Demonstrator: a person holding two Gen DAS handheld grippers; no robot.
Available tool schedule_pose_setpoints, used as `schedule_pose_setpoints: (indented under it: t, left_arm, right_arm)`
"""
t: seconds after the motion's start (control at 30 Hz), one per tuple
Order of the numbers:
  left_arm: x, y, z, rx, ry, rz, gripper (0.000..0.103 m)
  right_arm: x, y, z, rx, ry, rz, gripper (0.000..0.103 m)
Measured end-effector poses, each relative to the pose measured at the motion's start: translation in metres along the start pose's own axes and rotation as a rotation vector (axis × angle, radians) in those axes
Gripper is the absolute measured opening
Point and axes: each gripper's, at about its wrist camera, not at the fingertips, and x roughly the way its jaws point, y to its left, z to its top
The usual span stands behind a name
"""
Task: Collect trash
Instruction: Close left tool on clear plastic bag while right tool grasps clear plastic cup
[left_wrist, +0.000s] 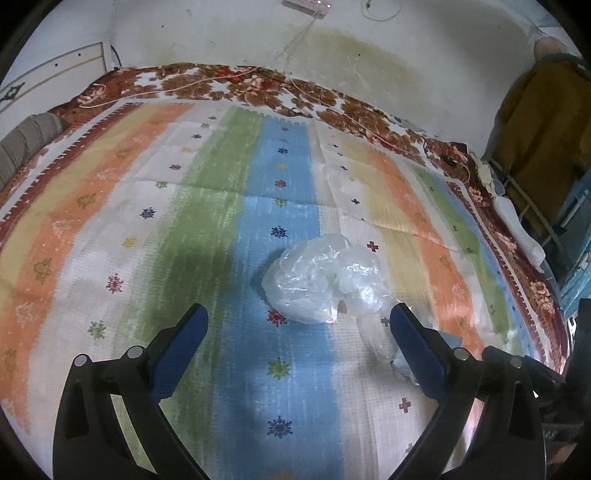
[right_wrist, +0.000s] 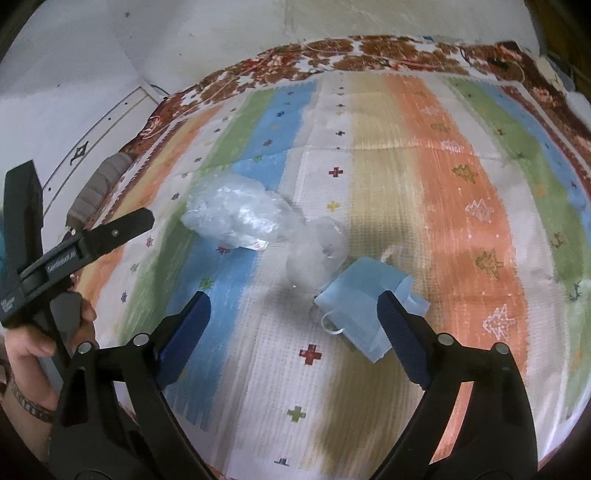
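Both grippers, left gripper (left_wrist: 298, 320) and right gripper (right_wrist: 293, 304), spread wide, gripping nothing. Crumpled clear plastic bag (left_wrist: 323, 280) and blue face mask (right_wrist: 364, 302) mid-mat on striped mat (left_wrist: 110, 229), well clear of edges.

Both my grippers hang w/ jaws wide over the striped bedspread (right_wrist: 461, 192), nothing between them. Left gripper (left_wrist: 299, 321): crumpled clear plastic bag (left_wrist: 321, 277) sits just ahead, blocking straight fwd; open cloth to its left and far side. Right gripper (right_wrist: 293, 308): blue face mask (right_wrist: 354, 295) lies right by its right finger, second clear wad (right_wrist: 317, 247) beyond. Wide free room far right. Wall (left_wrist: 221, 33) closes the far edge.
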Motion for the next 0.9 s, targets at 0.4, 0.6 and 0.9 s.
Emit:
schedule_pose_setpoints:
  t: [0.4,0.6,0.9]
  left_arm:
    - [0.019,0.003,0.008,-0.01,0.002,0.007,0.096]
    - [0.039,0.011,0.001,-0.004,0.024,-0.002,0.096]
    - [0.062,0.035,0.0,-0.123,0.013,-0.13,0.092]
  right_arm:
    - [0.036,-0.022,0.02,0.094,0.025,0.062,0.079]
    - [0.056,-0.026,0.023,0.121,0.038,0.082,0.072]
    - [0.082,-0.037,0.022,0.174,0.047,0.133,0.051]
